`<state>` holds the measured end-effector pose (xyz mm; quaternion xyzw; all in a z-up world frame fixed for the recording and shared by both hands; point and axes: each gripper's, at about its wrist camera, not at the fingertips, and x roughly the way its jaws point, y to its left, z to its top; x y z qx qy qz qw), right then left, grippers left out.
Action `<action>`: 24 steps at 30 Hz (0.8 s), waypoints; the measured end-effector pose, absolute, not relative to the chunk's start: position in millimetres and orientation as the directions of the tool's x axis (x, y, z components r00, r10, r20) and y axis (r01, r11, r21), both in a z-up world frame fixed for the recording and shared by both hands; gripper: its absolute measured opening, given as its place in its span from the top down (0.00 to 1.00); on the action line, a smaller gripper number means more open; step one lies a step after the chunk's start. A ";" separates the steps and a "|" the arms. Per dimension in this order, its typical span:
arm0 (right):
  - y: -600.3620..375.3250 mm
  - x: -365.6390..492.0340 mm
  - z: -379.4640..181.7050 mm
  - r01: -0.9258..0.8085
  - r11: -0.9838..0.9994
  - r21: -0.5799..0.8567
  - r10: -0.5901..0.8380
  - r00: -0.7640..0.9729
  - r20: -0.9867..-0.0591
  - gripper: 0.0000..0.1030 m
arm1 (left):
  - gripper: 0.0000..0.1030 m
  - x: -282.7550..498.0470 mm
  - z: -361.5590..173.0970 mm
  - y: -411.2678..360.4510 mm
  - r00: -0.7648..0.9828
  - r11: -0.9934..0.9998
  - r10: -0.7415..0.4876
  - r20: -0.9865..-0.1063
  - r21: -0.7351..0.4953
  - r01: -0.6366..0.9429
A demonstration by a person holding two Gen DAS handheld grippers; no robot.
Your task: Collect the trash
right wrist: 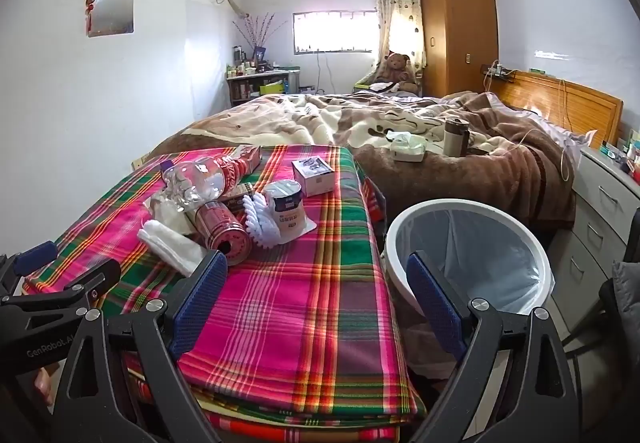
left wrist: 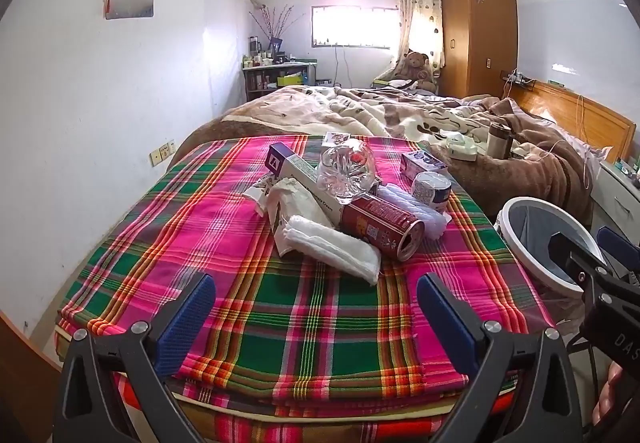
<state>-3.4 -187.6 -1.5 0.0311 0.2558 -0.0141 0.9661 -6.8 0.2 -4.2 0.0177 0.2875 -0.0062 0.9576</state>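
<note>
A heap of trash lies on a plaid cloth [left wrist: 248,307] [right wrist: 304,283]: a red can [left wrist: 380,229] [right wrist: 222,231] on its side, a clear plastic bottle [left wrist: 346,169] [right wrist: 196,179], folded white tissue [left wrist: 332,249] [right wrist: 172,243], a white-and-purple box [left wrist: 298,173], a small white tub [left wrist: 432,189] [right wrist: 286,205], and a small carton [left wrist: 422,163] [right wrist: 312,173]. A white bin [right wrist: 468,255] [left wrist: 536,239] with a grey liner stands right of the cloth. My left gripper [left wrist: 316,311] is open and empty, short of the heap. My right gripper [right wrist: 316,287] is open and empty, between cloth and bin.
A bed with a brown blanket [right wrist: 460,171] lies beyond, with a tissue box [right wrist: 408,147] and a flask [right wrist: 454,137] on it. Grey drawers [right wrist: 604,211] stand at right. A wardrobe [right wrist: 460,19] and shelf [right wrist: 260,83] stand by the far wall.
</note>
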 end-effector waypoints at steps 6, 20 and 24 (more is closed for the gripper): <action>-192.2 -4.6 -1.6 0.043 0.998 0.052 -0.012 0.869 -0.495 0.10 | 0.01 0.9 -2.8 2.3 0.830 1.000 -0.001 -0.558 0.024 0.017; -185.5 -4.6 0.3 0.043 0.998 0.047 -0.014 0.867 -0.498 0.10 | 0.01 2.6 -1.9 5.0 0.829 1.000 -0.004 -0.560 0.019 0.017; -184.8 -4.3 0.0 0.044 0.998 0.046 -0.016 0.867 -0.497 0.10 | 0.01 2.5 -1.7 5.4 0.830 1.000 -0.003 -0.558 0.018 0.017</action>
